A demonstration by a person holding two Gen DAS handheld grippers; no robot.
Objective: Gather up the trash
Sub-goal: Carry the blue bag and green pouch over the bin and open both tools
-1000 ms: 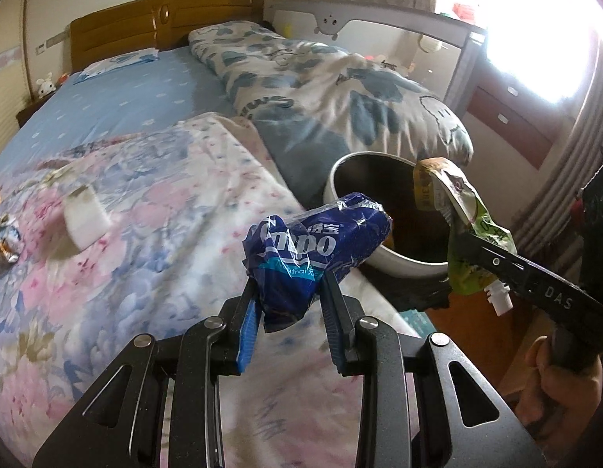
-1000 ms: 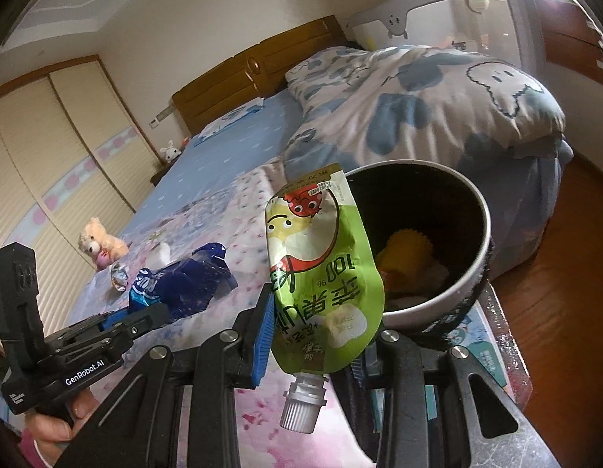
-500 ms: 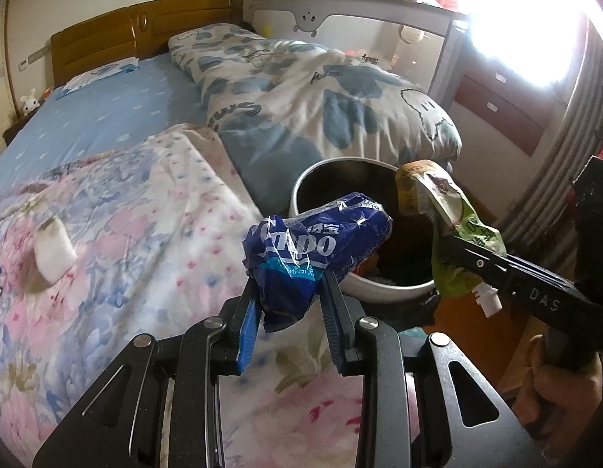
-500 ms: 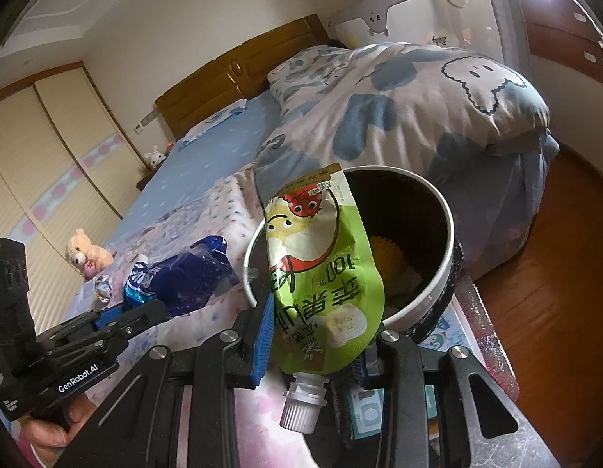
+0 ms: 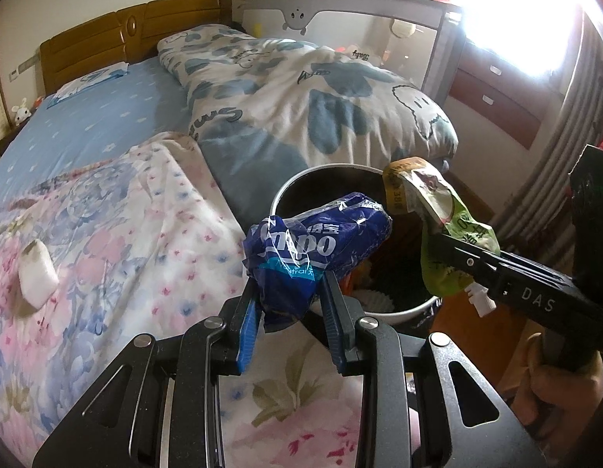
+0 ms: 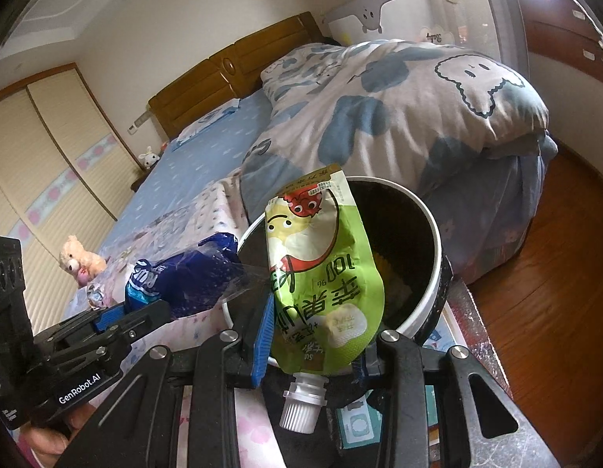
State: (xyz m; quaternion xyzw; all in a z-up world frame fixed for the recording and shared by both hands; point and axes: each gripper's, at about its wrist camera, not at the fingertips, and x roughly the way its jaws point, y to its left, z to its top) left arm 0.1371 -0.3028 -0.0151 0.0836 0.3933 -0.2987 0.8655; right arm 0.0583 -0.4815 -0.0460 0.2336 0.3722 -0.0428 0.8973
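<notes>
We hold both pieces over the trash bin (image 5: 402, 314): left gripper (image 5: 291, 312) clamped on the blue tissue wrapper (image 5: 313, 245), right gripper (image 6: 313, 345) on the green juice pouch (image 6: 324, 273). Neither dropped; a white wad (image 5: 36, 279) remains on the bed (image 5: 106, 214).

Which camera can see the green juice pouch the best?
The right wrist view. There the green pouch faces the camera upside down, cartoon faces, print and white spout all showing, clamped in the right gripper. The left wrist view shows the pouch only side-on and crumpled, over the bin.
</notes>
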